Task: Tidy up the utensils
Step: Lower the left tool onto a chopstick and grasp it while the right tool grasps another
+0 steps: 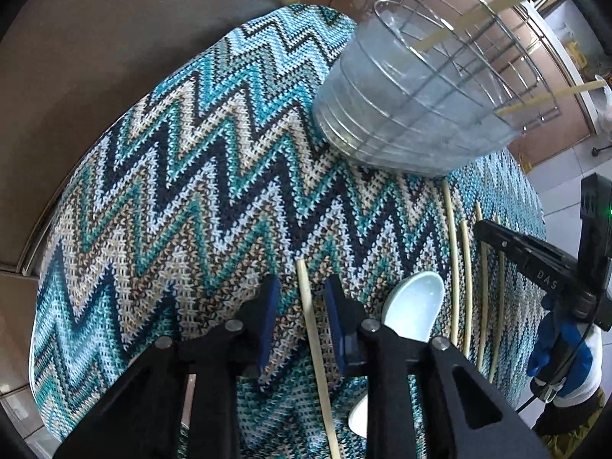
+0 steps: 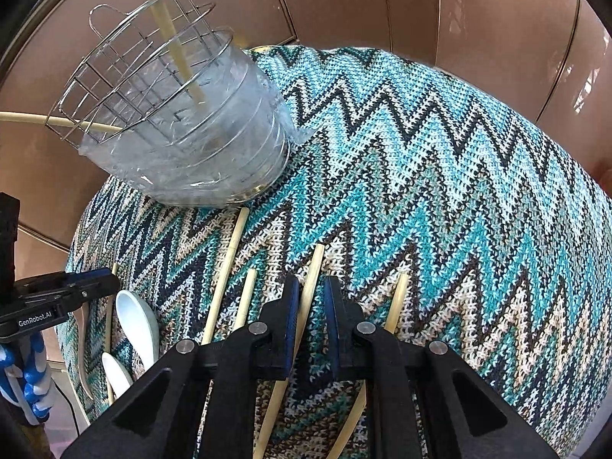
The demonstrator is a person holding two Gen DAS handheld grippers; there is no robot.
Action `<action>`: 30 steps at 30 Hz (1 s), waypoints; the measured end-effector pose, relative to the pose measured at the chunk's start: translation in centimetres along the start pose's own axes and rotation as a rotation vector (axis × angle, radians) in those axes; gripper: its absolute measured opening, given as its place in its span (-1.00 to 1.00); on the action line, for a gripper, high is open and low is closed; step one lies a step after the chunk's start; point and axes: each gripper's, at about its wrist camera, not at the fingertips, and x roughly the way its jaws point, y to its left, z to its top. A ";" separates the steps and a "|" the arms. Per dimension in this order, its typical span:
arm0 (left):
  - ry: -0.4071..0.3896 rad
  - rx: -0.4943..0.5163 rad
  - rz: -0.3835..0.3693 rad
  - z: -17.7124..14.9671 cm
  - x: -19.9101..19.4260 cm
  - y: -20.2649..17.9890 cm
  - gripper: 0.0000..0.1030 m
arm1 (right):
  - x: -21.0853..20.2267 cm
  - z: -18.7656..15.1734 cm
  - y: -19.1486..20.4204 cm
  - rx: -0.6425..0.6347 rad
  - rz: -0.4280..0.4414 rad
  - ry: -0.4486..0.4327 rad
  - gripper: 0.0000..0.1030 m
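Left wrist view: your left gripper (image 1: 300,298) points steeply down at the zigzag-knit cloth (image 1: 183,176), its blue pads spread around one chopstick (image 1: 311,329) that lies flat in the gap without either pad pressing it. Taking the wire utensil basket (image 1: 420,88) as landmark, this chopstick lies on the near side of it, well apart. A white spoon (image 1: 415,306) rests just right of the chopstick, and four more chopsticks (image 1: 464,267) lie in a row nearer the basket's foot. Two chopsticks already lean inside the basket.

From the right wrist view, your right gripper (image 2: 311,306) straddles another chopstick (image 2: 310,279) below the basket (image 2: 153,88). Its pads stand narrowly apart; the stick touches the left pad, with cloth showing before the right one.
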 end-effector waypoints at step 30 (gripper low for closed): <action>-0.148 0.008 0.032 -2.0 -5.0 0.1 -0.90 | -4.2 -0.4 1.9 0.007 0.050 -0.125 -0.88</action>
